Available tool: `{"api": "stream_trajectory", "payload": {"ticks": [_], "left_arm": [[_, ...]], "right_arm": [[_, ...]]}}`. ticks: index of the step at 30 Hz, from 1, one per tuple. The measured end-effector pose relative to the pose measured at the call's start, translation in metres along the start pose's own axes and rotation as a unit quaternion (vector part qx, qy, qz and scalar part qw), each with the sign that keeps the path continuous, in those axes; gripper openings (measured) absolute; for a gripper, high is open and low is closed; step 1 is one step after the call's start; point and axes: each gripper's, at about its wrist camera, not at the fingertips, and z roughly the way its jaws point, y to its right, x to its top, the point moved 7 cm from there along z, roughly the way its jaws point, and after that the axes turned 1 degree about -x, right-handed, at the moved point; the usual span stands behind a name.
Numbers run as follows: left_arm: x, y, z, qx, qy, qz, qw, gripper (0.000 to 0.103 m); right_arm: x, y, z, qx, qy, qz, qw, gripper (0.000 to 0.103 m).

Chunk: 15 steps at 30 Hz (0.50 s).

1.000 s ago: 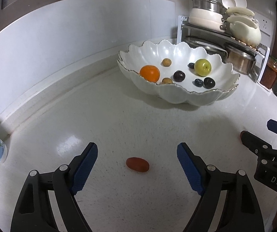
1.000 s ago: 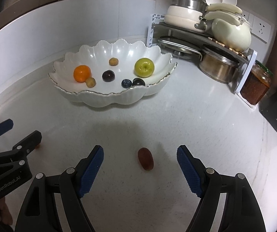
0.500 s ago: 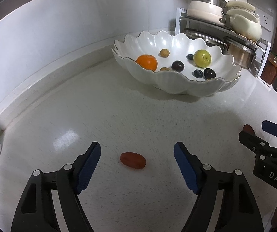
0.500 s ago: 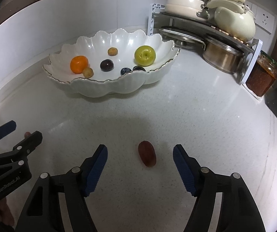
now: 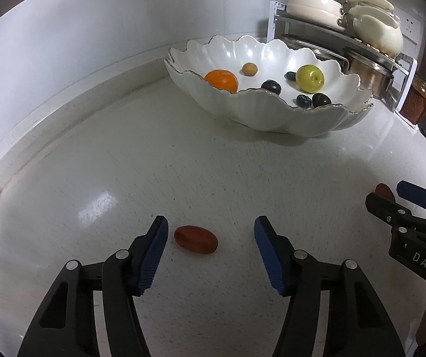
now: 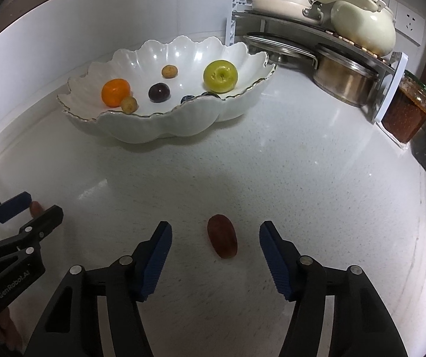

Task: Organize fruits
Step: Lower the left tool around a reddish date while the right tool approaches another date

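Change: against the view a second ago, both pairs of blue pads stand closer together, and the bowl sits a little higher in each wrist view.
Left gripper [image 5: 210, 251]: tilted steeply down at the tabletop [image 5: 123, 160]; jaws closing, not yet clenched. The red oval fruit [image 5: 195, 239] lies between the pads, just beside the left one and well apart from the right; neither presses on it.
Right gripper [image 6: 215, 254]: same steep downward tilt, jaws closing. The dark red oval fruit [image 6: 222, 240] lies lengthwise near the middle of the gap, clear of both pads.
Fruits' place: both lie on the near tabletop, the red one to the left, the dark red one to the right, each apart from the bowl.
Bowl [image 6: 183, 125]: glossy white, scalloped rim with a thin gold edge, on the far tabletop. It holds an orange [image 6: 115, 92], a green apple [image 6: 220, 76], a dark plum [image 6: 159, 92] and small tan and blue-black fruits.
Tabletop: pale speckled stone, polished, with light glare.
Grippers' build: black plastic arms with silver screws, ribbed blue pads.
Far right: a metal rack [image 6: 272, 20] carrying cream pots and steel pans, and a jar [image 6: 406, 110] of red-brown contents beside it.
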Motion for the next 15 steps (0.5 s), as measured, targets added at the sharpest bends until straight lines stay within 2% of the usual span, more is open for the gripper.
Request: {"api": "stream_trajectory", "payload": {"ticks": [4,8,14,15], "left_arm": [[-0.0004,-0.0011,-0.0002,0.001,0.001,-0.004,1.0,0.058],[-0.0019,-0.0006,0.002,0.002,-0.005,-0.003,1.0,0.05],[-0.0028,-0.0013,0.0015,0.001,-0.003,-0.009,1.0,0.049],[-0.0029,-0.0015,0.0015,0.001,-0.003,-0.009,0.9999,0.049]], "right_arm": [[0.0001,0.0011,0.0036,0.001,-0.003,0.001,1.0,0.056],[-0.001,0.0025,0.0049,-0.002,-0.004,0.002,1.0,0.05],[-0.0017,0.0023,0.0071,0.0,-0.005,0.001,1.0,0.042],[-0.0019,0.0019,0.0072,0.002,-0.005,0.0,1.0,0.039]]}}
